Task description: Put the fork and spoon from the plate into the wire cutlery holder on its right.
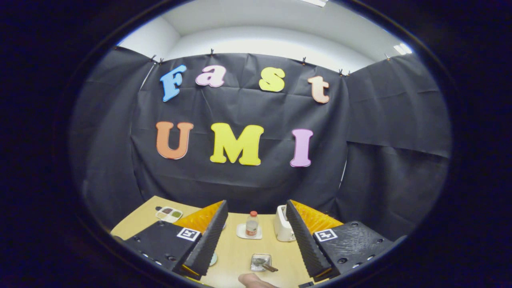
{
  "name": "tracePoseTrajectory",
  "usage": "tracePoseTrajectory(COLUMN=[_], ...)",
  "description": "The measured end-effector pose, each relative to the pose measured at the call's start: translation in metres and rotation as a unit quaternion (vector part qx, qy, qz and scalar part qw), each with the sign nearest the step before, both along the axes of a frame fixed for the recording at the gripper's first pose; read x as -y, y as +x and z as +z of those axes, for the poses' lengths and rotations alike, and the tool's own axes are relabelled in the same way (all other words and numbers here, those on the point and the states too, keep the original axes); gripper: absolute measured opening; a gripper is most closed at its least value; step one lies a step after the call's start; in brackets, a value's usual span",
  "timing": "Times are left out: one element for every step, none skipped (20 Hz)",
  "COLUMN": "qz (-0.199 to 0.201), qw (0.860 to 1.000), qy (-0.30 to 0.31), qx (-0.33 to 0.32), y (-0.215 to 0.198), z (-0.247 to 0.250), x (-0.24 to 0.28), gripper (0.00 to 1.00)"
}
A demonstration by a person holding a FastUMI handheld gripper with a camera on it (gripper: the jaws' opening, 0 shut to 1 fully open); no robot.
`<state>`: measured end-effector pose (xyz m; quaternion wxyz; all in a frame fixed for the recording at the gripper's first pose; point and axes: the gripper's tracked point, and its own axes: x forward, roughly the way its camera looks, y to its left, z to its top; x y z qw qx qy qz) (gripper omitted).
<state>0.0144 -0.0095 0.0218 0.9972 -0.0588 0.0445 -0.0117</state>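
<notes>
Fingers of the gripper (256,236) stand spread wide with nothing between them, angled over a pale wooden table (236,256). Each finger is a black wedge with a finely ribbed inner face, an orange ridged outer side and a square black-and-white marker tag on its flat top.

Between the fingers, low on the table, sits a small square clear dish (261,262) with a dark utensil lying in it, its brown handle sticking out toward the right finger; whether that is the fork or the spoon is too small to tell. Just below it a fingertip (252,281) of a person pokes in.

Further ahead a small bottle (251,224) with a red cap stands on a white square coaster; its label is unreadable. Beside the right finger is a white boxy appliance (282,230). Beyond the left finger lies a white compartment tray (169,214) with coloured contents.
</notes>
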Motion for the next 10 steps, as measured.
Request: tracePoseTrajectory(qz=[0.002, 0.002, 0.002, 0.006, 0.01, 0.013, 0.015, 0.015, 0.015, 0.016], qw=[1.0, 1.0, 1.0, 1.0, 1.0, 1.0, 0.999, 0.999, 0.999, 0.999], qy=[-0.001, -0.001, 0.0, 0.001, 0.006, 0.012, 0.02, 0.025, 0.026, 0.024], qx=[0.009, 0.017, 0.024, 0.028, 0.029, 0.026, 0.026, 0.025, 0.027, 0.03], y=[-0.004, -0.009, -0.013, -0.016, -0.018, -0.02, -0.02, -0.019, -0.019, -0.02], z=[0.006, 0.011, 0.014, 0.016, 0.015, 0.016, 0.016, 0.016, 0.015, 0.016], x=[0.002, 0.005, 0.004, 0.003, 0.002, 0.002, 0.005, 0.008, 0.011, 0.014], gripper=[0.9, 0.91, 0.93, 0.93, 0.93, 0.93, 0.94, 0.94, 0.94, 0.94])
